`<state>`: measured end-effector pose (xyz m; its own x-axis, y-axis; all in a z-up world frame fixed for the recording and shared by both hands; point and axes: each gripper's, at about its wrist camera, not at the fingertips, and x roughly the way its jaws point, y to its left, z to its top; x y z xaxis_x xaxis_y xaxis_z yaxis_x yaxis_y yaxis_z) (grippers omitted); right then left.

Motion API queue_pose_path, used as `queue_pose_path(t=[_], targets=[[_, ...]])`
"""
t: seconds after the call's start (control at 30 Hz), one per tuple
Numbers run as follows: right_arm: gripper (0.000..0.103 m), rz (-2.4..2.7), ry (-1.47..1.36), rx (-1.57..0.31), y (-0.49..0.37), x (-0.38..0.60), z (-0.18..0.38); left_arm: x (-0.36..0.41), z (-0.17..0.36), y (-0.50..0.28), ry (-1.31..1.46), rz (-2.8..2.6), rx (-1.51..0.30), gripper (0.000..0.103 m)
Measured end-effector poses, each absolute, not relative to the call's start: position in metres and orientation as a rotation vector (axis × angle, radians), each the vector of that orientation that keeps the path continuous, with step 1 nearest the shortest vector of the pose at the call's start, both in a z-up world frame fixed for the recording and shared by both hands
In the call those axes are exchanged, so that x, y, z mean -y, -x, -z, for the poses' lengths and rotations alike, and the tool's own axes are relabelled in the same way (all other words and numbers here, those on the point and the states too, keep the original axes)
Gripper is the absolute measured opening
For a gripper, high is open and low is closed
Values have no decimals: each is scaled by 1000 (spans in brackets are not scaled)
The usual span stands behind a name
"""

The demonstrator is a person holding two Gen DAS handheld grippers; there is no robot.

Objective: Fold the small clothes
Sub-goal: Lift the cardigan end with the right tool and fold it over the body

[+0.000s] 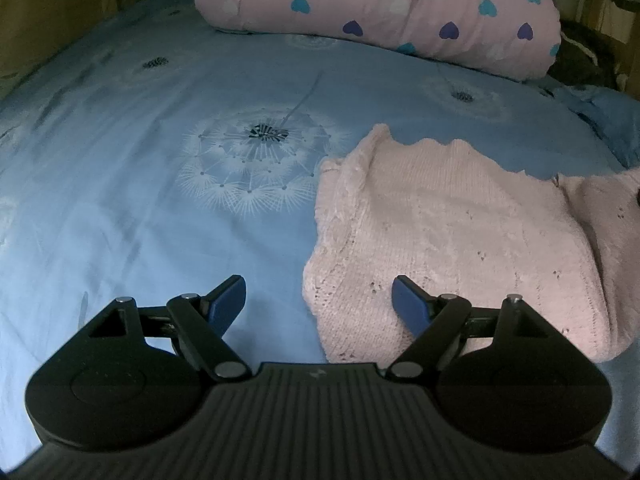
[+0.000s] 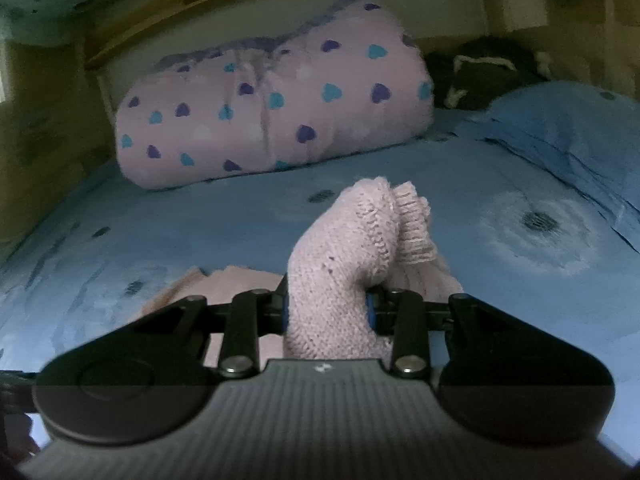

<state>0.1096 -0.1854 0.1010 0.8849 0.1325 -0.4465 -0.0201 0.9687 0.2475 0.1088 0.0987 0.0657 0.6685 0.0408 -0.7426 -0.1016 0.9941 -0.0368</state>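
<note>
A small pale pink knitted sweater (image 1: 452, 240) lies on the blue bedsheet (image 1: 140, 184) in the left wrist view, partly folded, its scalloped hem toward the far side. My left gripper (image 1: 319, 300) hovers open over the sweater's near left edge, one blue pad above the sheet and the other above the knit, nothing between them. In the right wrist view my right gripper (image 2: 327, 312) is shut on a bunched part of the same sweater (image 2: 344, 264), a ribbed cuff sticking up past the fingers, lifted off the bed. The rest of the garment trails below to the left.
A rolled pink quilt with purple and teal hearts (image 1: 380, 8) (image 2: 276, 116) lies across the far side of the bed. A blue pillow (image 2: 568, 136) sits at the right, with a dark bundle (image 2: 484, 68) behind it. Wooden bed frame boards (image 2: 48, 100) rise at the left.
</note>
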Motion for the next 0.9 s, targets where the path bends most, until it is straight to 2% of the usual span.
queue_pose_path(t=[0.43, 0.9], targets=[[35, -211, -169, -475, -126, 121, -117, -105, -69, -108, 94, -92, -833, 84], [35, -398, -118, -518, -136, 40, -83, -138, -83, -104, 97, -212, -793, 84]])
